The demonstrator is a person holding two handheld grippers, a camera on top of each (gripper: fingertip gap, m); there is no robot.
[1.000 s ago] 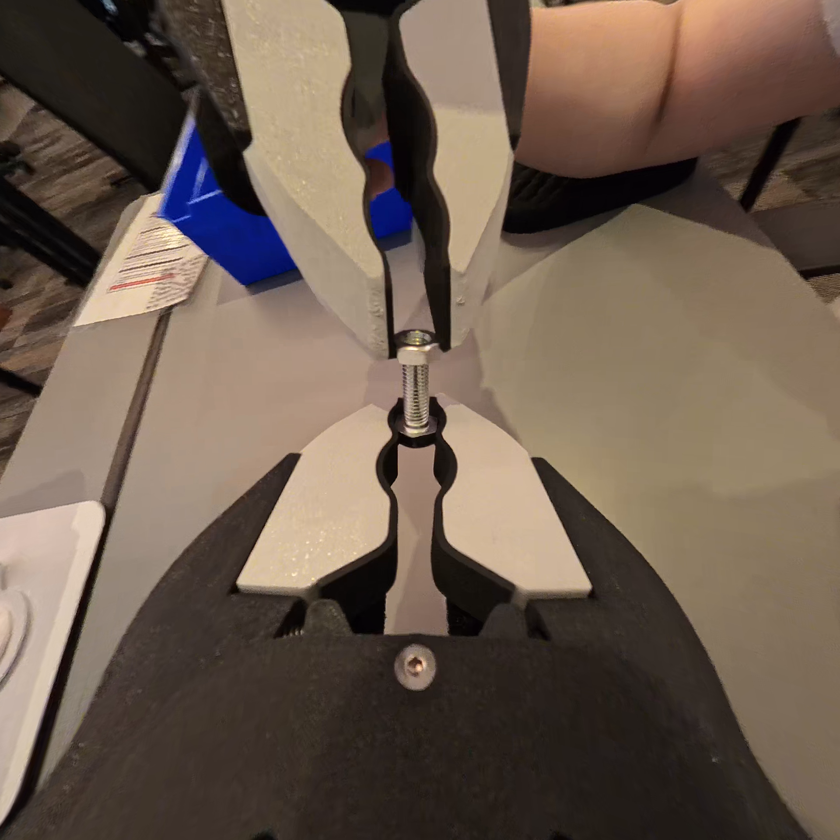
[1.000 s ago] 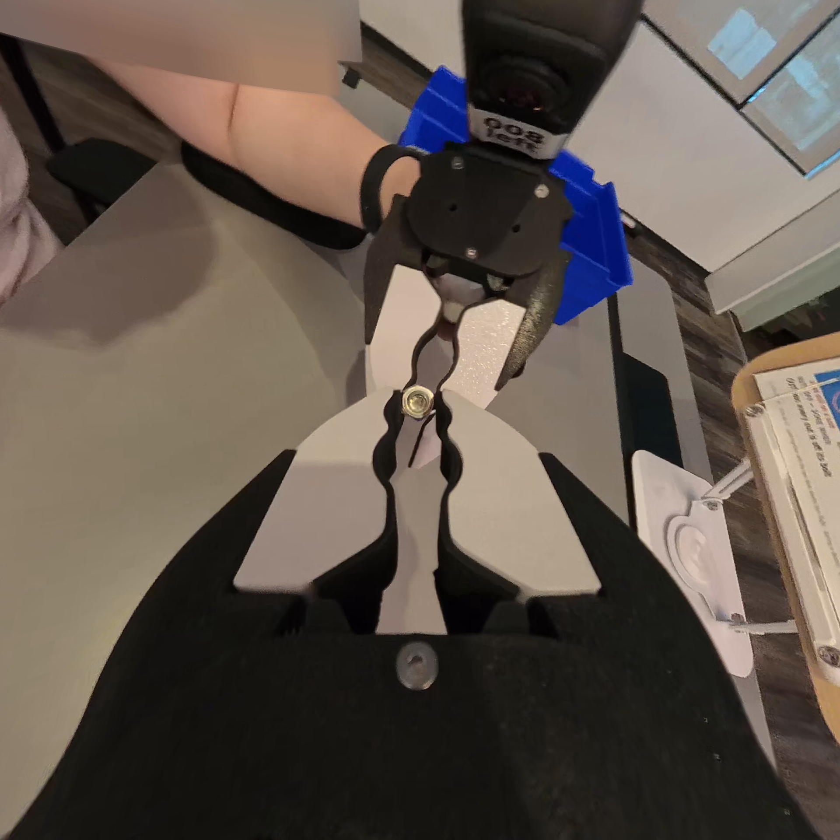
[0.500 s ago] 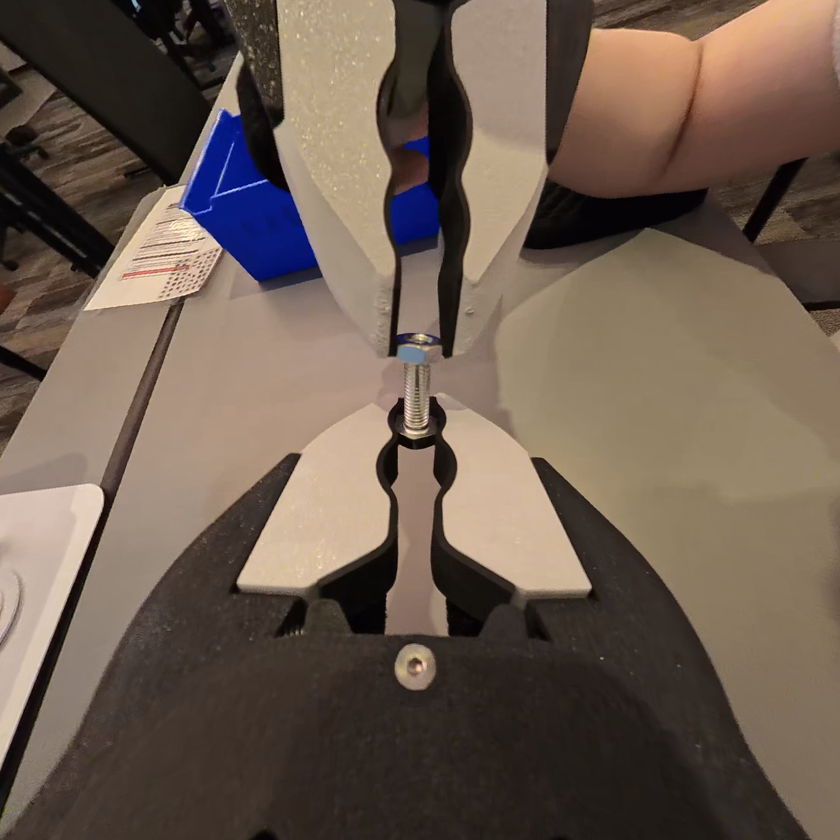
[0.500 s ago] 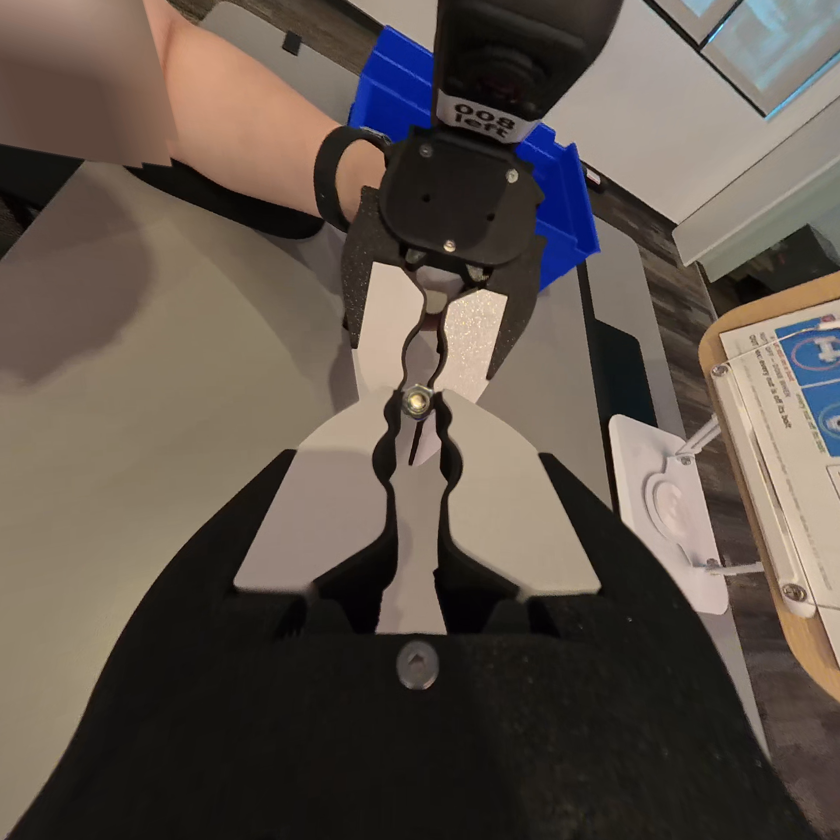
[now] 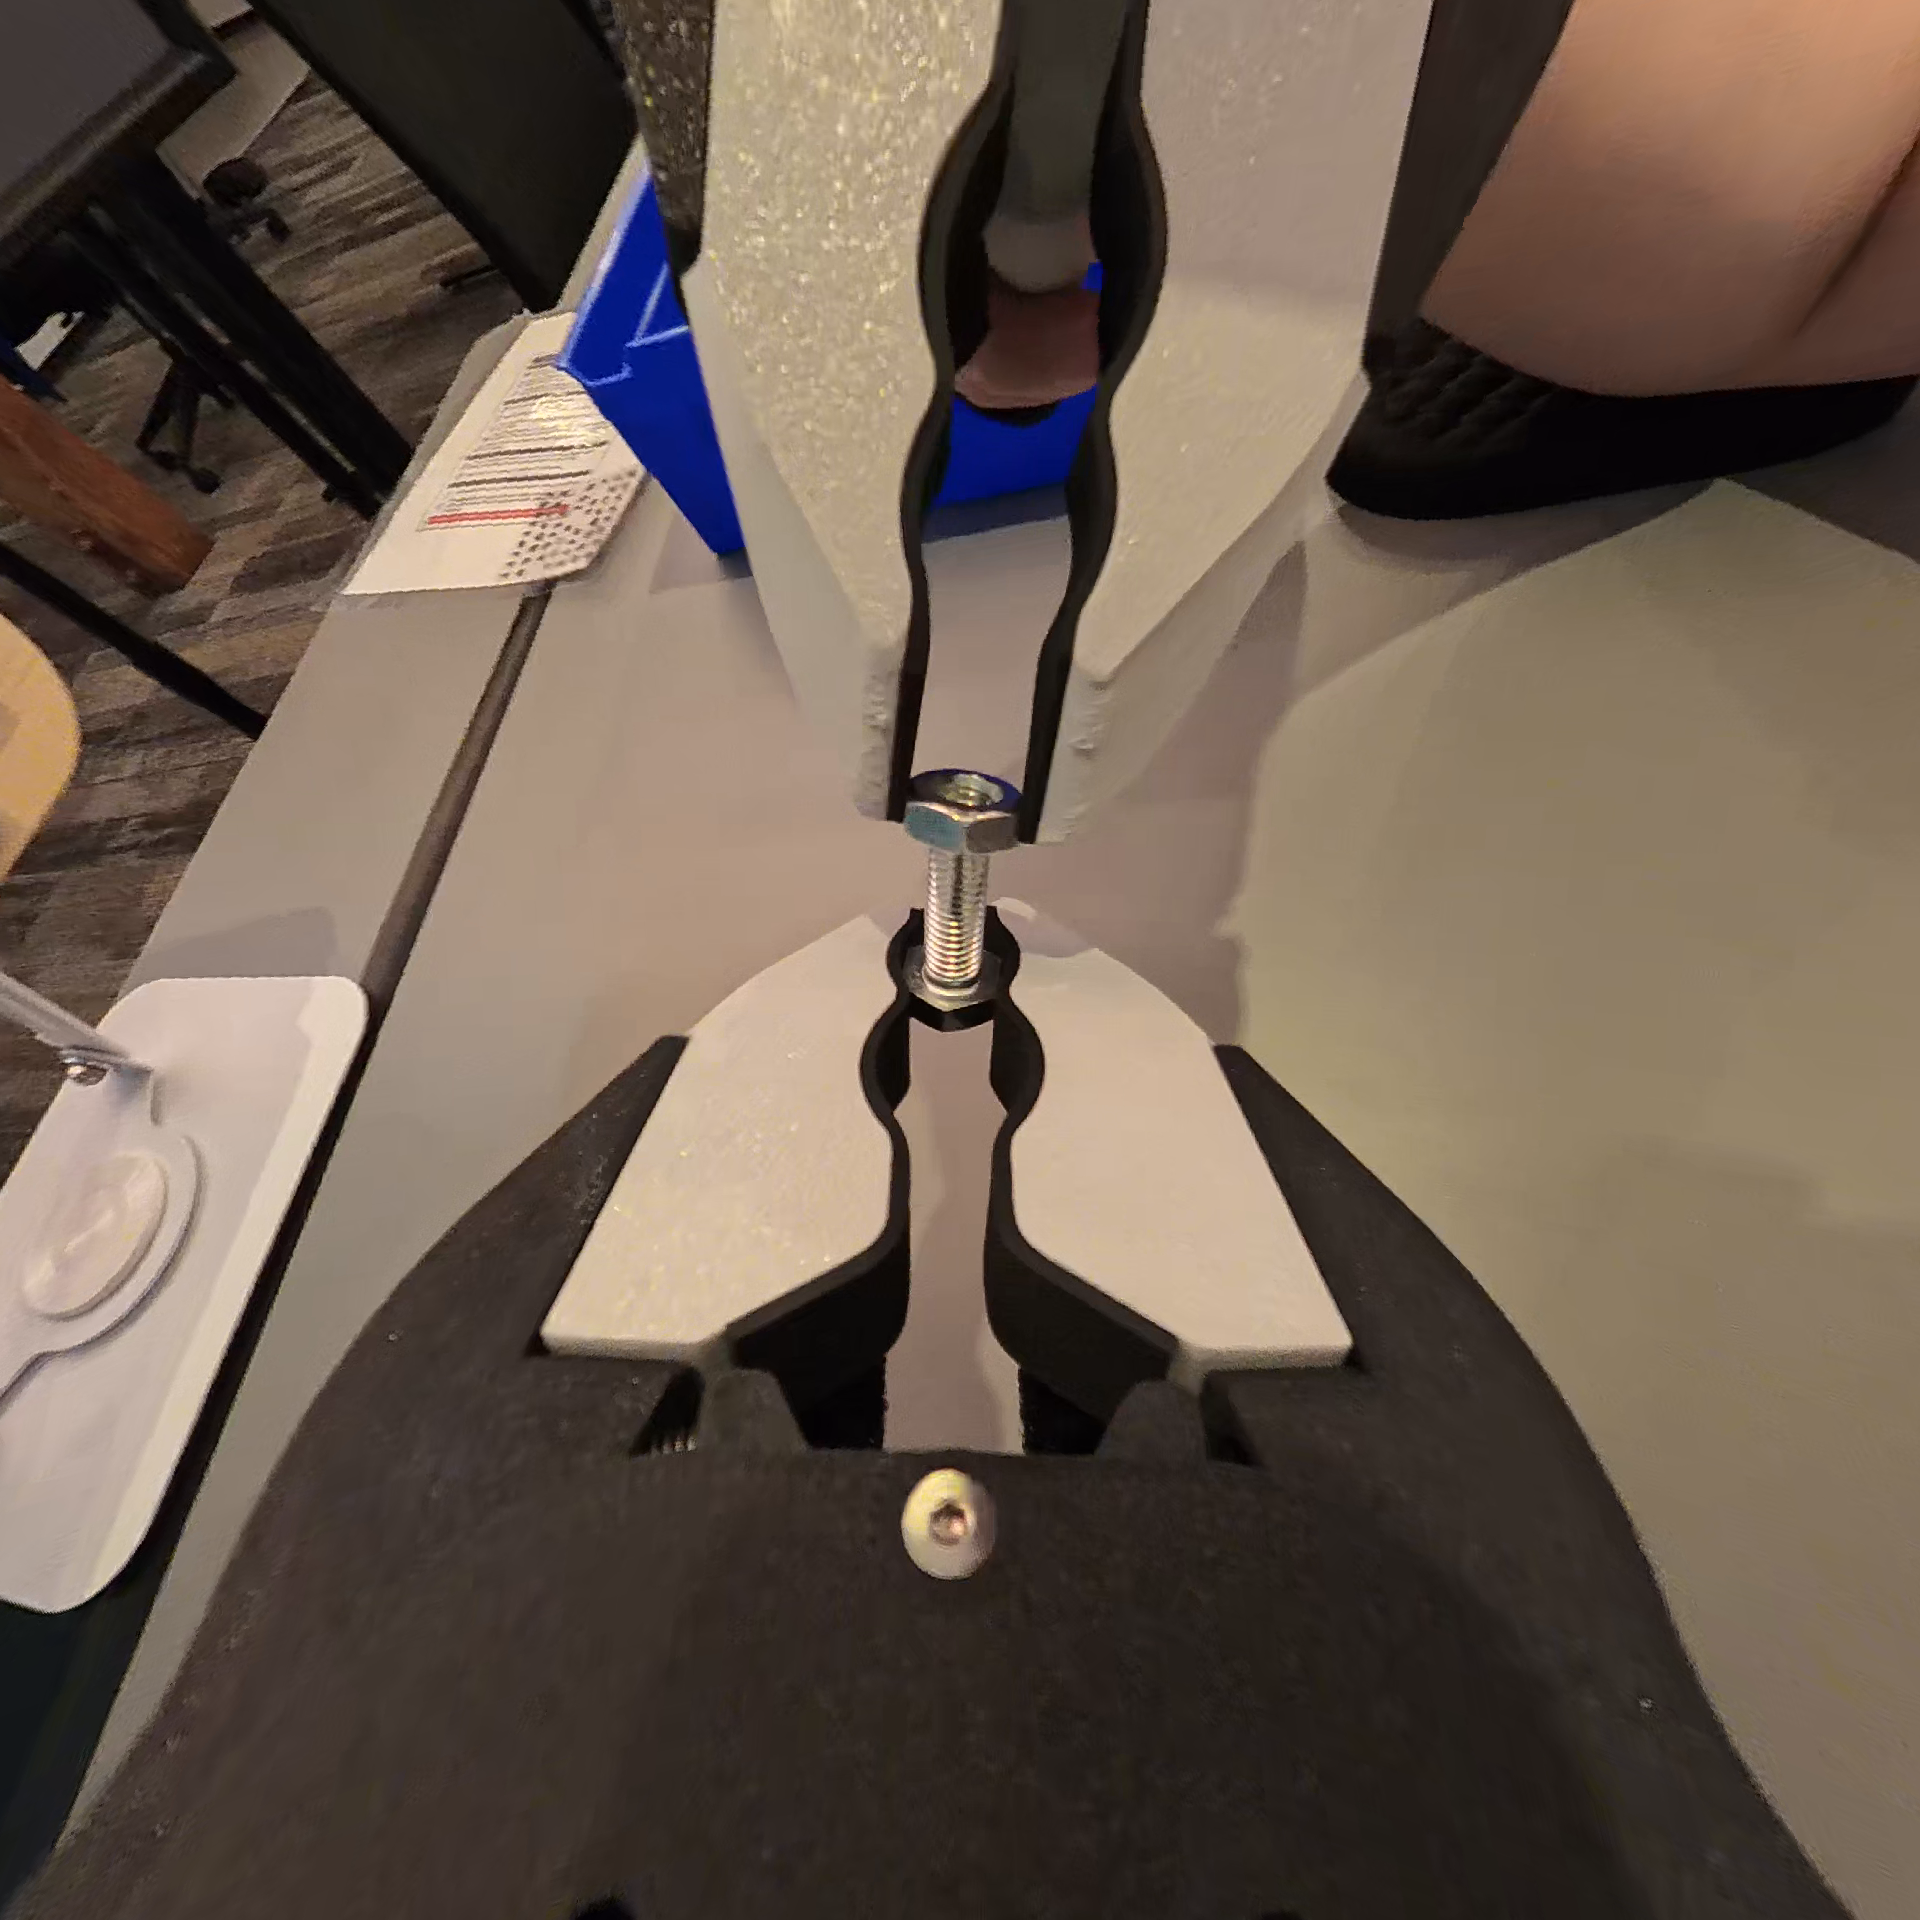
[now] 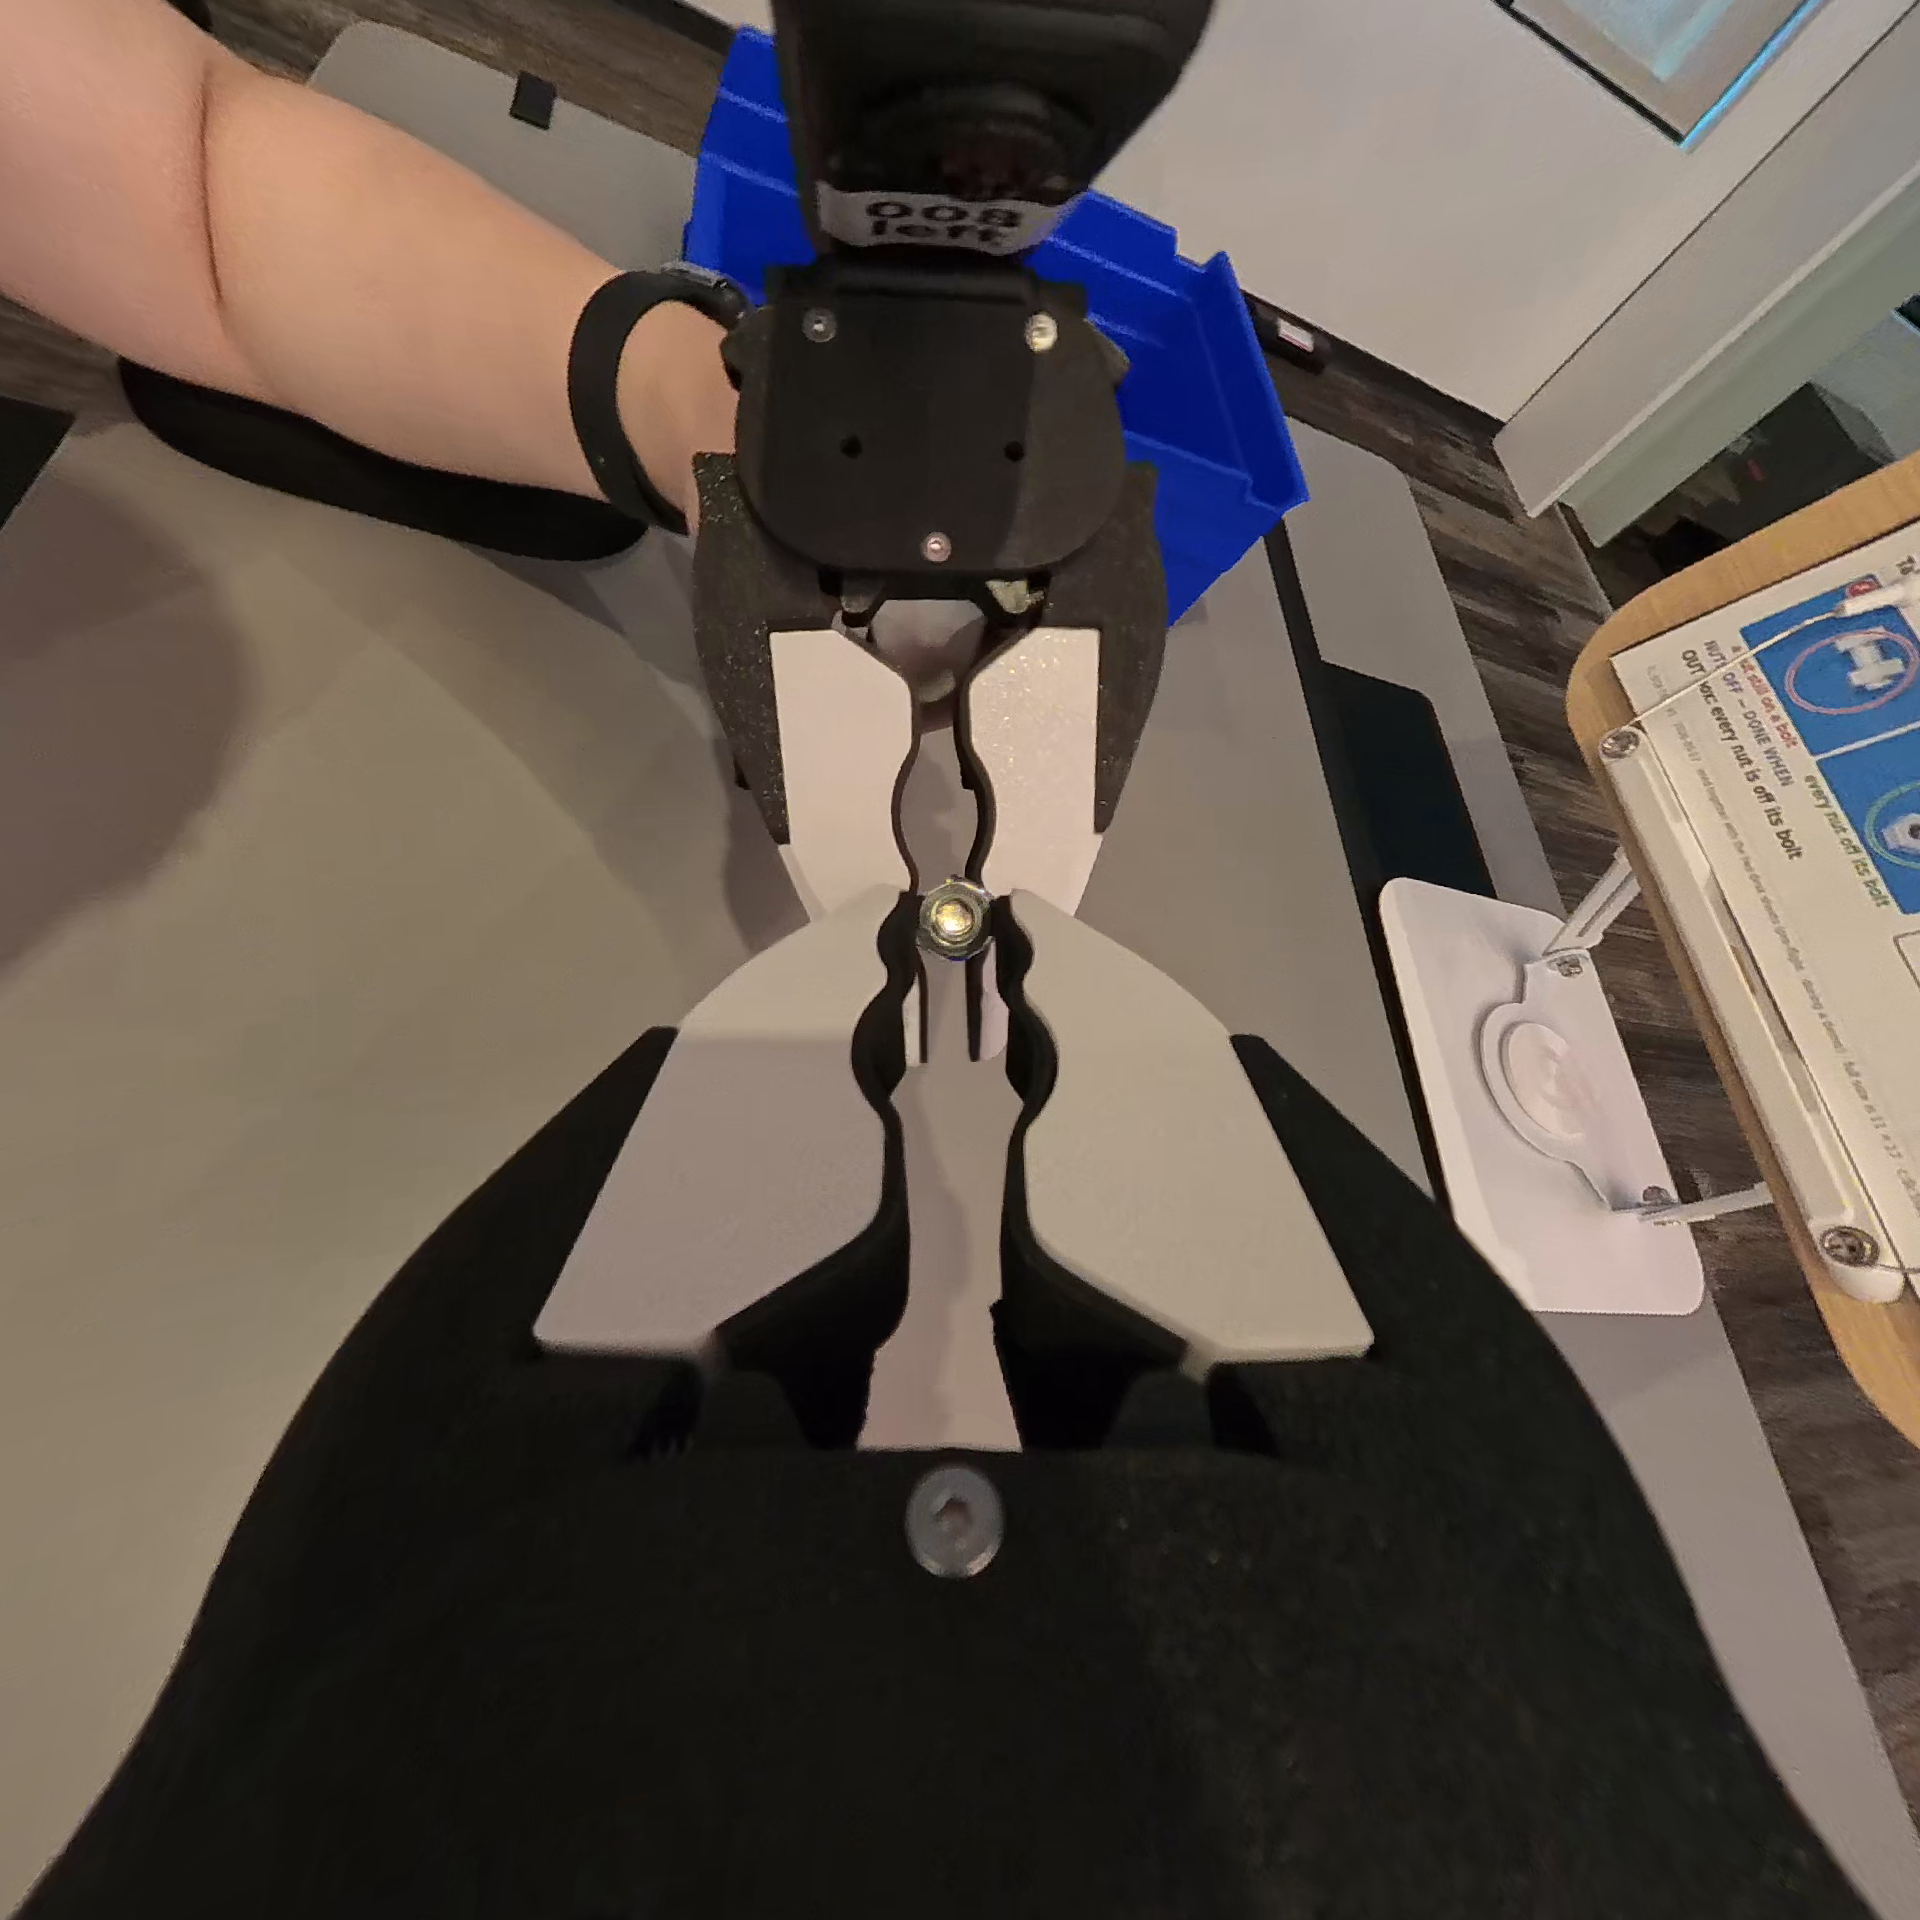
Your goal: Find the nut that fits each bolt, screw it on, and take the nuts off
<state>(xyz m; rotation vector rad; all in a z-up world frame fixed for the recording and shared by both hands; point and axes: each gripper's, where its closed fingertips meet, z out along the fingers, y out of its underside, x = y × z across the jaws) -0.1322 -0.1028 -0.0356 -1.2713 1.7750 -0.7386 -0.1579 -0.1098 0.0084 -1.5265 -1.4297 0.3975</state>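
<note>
Grey surface (image 5: pixel 1558 935) fills most of what I see through both cameras, with dark wood flooring past its edge.

Nearest to me in the left wrist view, my left gripper (image 5: pixel 948 1003) has its jaws drawn narrow around the head of the bolt (image 5: pixel 954 935), which sits at the very tips. The threaded shaft points straight away from me toward 12 o'clock. On its far end sits the nut (image 5: pixel 958 826), and the right gripper (image 5: pixel 961 821) reaches in from 12 o'clock with its jaws pinched on the nut's flats. Both tools hang above the surface, tip to tip, joined only by the bolt.

At 8 o'clock a white plastic base (image 5: pixel 156 1247) lies flat near the surface's edge. Farther off, at 11 o'clock, a sheet of printed paper (image 5: pixel 520 488) lies beside a blue bin (image 5: pixel 665 436). A person's forearm (image 5: pixel 1683 208) crosses at 1 o'clock, resting on a black pad (image 5: pixel 1507 436).

From the right wrist view I look end-on at the nut (image 6: pixel 954 928), gripped at the tips of my jaws. Beyond it the left gripper (image 6: pixel 940 883) faces me, its black body held by a hand wearing a black wristband (image 6: pixel 608 405). The blue bin (image 6: pixel 1195 416) stands behind it at 12 o'clock. At 3 o'clock a framed instruction card (image 6: pixel 1766 883) leans on a wooden table (image 6: pixel 1600 665).
</note>
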